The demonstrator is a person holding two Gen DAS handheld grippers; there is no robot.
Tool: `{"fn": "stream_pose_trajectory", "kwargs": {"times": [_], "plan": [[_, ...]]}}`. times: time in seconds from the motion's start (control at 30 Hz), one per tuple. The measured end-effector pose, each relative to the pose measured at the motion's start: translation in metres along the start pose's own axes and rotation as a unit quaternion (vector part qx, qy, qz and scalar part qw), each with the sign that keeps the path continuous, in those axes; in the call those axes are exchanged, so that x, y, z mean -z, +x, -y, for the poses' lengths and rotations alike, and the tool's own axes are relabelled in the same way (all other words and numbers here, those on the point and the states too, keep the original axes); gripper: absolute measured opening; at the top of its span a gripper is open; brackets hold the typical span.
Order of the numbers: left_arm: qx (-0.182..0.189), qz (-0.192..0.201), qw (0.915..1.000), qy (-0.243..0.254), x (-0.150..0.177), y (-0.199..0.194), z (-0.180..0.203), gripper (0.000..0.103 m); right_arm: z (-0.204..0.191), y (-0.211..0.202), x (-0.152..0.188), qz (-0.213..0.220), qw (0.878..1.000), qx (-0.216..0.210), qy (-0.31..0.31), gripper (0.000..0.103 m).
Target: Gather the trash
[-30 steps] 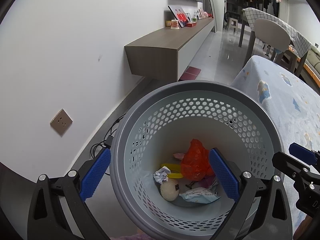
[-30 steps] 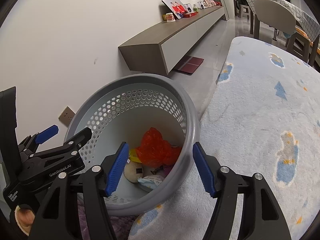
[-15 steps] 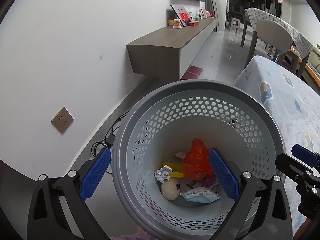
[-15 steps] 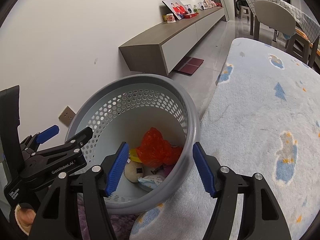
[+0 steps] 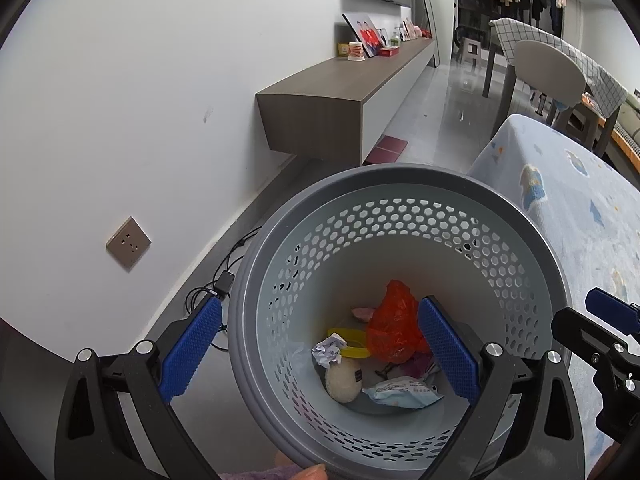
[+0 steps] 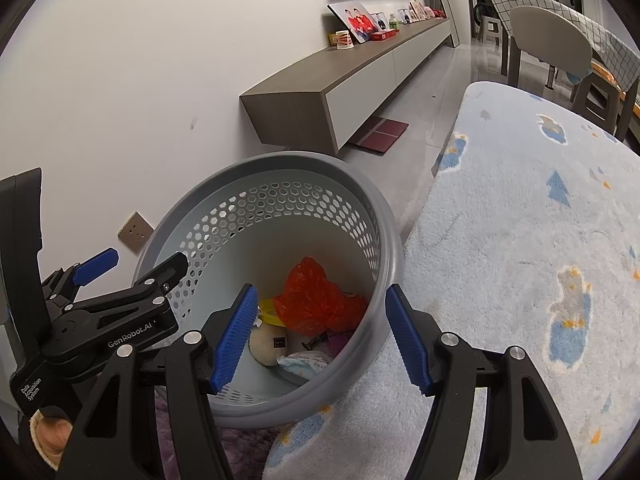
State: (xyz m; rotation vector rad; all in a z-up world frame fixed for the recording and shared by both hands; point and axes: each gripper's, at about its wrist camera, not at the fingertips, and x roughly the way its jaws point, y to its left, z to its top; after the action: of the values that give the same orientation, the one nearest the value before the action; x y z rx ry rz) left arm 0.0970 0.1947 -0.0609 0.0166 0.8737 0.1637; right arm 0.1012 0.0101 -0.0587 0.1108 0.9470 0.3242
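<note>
Little has changed over the last second: in the left wrist view the grey perforated waste basket (image 5: 400, 196) has slid slightly lower and nearer in frame, so the camera seems to have eased back and up a touch, while the right wrist view is almost the same as before. Both tongs are spread wide and carry nothing. The left tongs (image 5: 320, 352) straddle the basket's near-left rim, one blue pad outside at about 9 o'clock of the opening and the other inside over the contents; the right tongs (image 6: 320, 336) straddle the near-right rim, one pad inside and one outside over the pale blue rug (image 6: 520, 240). The collected trash lies on the basket floor and has not shifted: an orange plastic bag (image 5: 394, 328) toward 12 o'clock of the pile, a yellow piece (image 5: 352, 340) and a crumpled paper ball (image 5: 329, 353) at 9 o'clock, a pale round pouch (image 5: 344, 376) toward 7 o'clock, and a light blue wrapper (image 5: 404, 396) at 5 o'clock. The visible stretch of rug shows no litter. My judgement is that the dropping is done and the tongs are merely hovering; either collection is finished or the next piece lies out of view. Whether the pads touch the rim I cannot tell.
</note>
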Motion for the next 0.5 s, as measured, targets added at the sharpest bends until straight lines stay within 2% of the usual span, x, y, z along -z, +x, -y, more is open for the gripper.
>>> {"fn": "stream_pose_trajectory", "kwargs": {"times": [0.5], "plan": [[0.000, 0.002, 1.0000, 0.000, -0.0003, -0.0015, 0.0001, 0.097, -0.0043, -0.0004, -0.0001, 0.001, 1.000, 0.002, -0.006, 0.064]]}}
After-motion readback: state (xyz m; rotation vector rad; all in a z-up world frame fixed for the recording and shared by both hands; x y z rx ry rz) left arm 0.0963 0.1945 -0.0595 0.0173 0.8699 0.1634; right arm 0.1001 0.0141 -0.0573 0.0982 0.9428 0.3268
